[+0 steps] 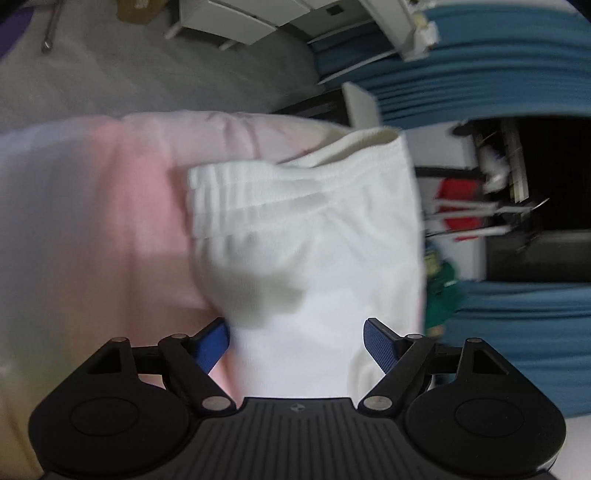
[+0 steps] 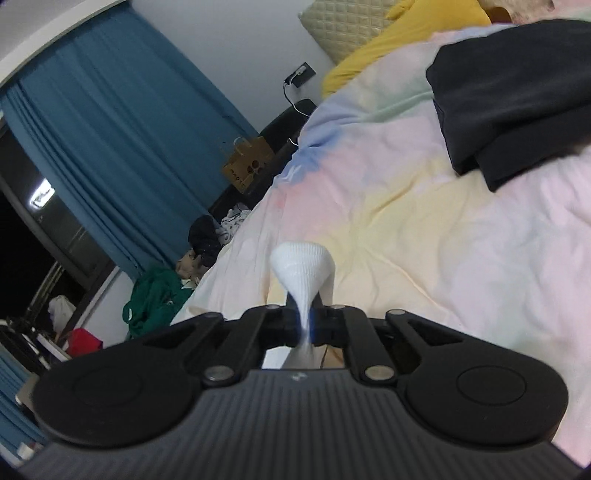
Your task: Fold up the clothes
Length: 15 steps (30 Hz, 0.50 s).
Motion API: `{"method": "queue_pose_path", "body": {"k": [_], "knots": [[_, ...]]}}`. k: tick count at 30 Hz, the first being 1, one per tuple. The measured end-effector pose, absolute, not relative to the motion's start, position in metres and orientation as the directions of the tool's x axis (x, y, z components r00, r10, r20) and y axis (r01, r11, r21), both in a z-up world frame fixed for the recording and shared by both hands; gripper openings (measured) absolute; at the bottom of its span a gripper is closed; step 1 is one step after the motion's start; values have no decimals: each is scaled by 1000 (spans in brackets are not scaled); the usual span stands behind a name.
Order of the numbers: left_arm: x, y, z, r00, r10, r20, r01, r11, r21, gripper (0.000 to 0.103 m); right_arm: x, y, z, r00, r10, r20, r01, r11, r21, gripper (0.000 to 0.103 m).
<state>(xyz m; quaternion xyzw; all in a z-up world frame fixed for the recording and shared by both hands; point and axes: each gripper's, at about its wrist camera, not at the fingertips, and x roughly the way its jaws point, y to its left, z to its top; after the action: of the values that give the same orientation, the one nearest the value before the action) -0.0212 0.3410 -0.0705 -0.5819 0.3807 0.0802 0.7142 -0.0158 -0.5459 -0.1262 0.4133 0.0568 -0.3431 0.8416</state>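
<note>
A white sock [image 1: 314, 240] with a ribbed cuff lies on the pastel bedcover [image 1: 110, 221] in the left wrist view. Its lower part runs between the blue pads of my left gripper [image 1: 297, 341], whose jaws stand wide and do not visibly squeeze it. In the right wrist view my right gripper [image 2: 306, 325] is shut on a white sock [image 2: 303, 266]. The cloth is pinched thin between the pads, and a rounded end bulges out beyond the fingertips above the bedcover [image 2: 406, 221]. Whether both views show the same sock I cannot tell.
A folded black garment [image 2: 517, 92] lies on the bed at the upper right, with a yellow pillow [image 2: 406, 33] behind it. Left of the bed's edge are a green garment [image 2: 155, 295], a brown paper bag [image 2: 247, 166] and blue curtains [image 2: 110, 129].
</note>
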Motion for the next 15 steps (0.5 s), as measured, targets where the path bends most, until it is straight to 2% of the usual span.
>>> {"method": "queue_pose_path", "body": {"k": [3,7,10,13,15], "knots": [[-18,338,-77,658,-334,-675,-599,310,-738,81,-13,-554,-137,721,-527,-451,673,377,636,7],[-16,338,-78,660,-321,-680,-605,311,-733,81,-13,-562,-152,682,-515,-520,716,321,620,7],[-7,336,-81,663,-355,-659,-581,311,-752,78,-11,-562,-159,672,-506,-541,727,309,614,7],[3,334,-82,663,-368,-652,-568,320,-759,68,-7,-561,-160,666,-505,-548,732,304,609,7],[9,332,-83,662,-371,-651,-562,329,-759,54,-5,-559,-160,670,-507,-543,728,307,613,7]]}}
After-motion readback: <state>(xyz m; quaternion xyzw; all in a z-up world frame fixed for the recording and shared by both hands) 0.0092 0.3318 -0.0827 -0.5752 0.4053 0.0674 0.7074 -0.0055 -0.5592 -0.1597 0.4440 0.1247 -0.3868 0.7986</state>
